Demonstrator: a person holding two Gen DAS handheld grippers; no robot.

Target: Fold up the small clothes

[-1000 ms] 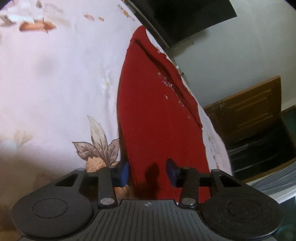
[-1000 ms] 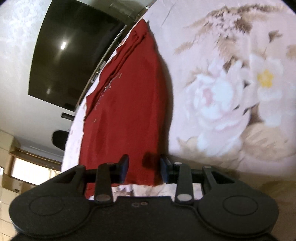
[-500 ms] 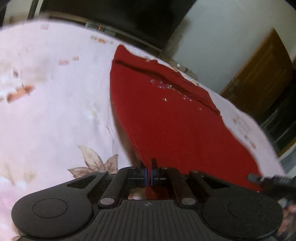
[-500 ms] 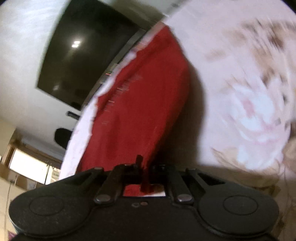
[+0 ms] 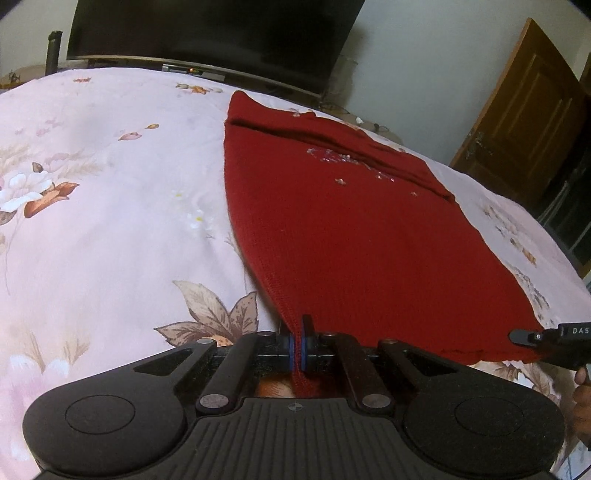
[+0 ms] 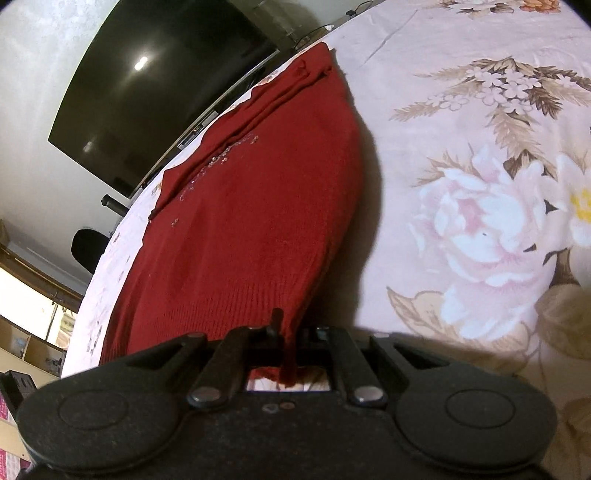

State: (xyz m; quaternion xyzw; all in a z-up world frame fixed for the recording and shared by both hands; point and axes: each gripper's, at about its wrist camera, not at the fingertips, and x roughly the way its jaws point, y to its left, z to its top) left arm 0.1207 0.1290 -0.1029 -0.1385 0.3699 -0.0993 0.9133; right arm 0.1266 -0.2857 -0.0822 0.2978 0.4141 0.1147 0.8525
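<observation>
In the left wrist view, the left claw (image 5: 300,345) is clenched on the near hem corner of the red knit garment (image 5: 354,240), its blue pads (image 5: 292,347) pinching a thin fold of the fabric between them. The garment lies spread on the floral bedsheet (image 5: 110,206), running away from the claw toward the far edge of the bed, with small shiny beads scattered across its upper part and a folded layer along its far side. Its near edge is lifted slightly off the sheet at the pinched corner. At the right margin the tip of the right claw (image 5: 524,336) meets the garment's other near corner, and a bit of a hand (image 5: 580,376) shows below it. Beyond the bed stand a dark television (image 5: 207,33) and a brown wooden door (image 5: 524,114).

In the right wrist view, the right claw (image 6: 291,334) is likewise clenched on the red knit garment (image 6: 251,221), a strip of the ribbed hem caught between its closed fingers and hanging down behind them. The cloth stretches from the claw up toward the television (image 6: 159,85), with the floral bedsheet (image 6: 480,184) on its right and a shadow just beside its right edge
</observation>
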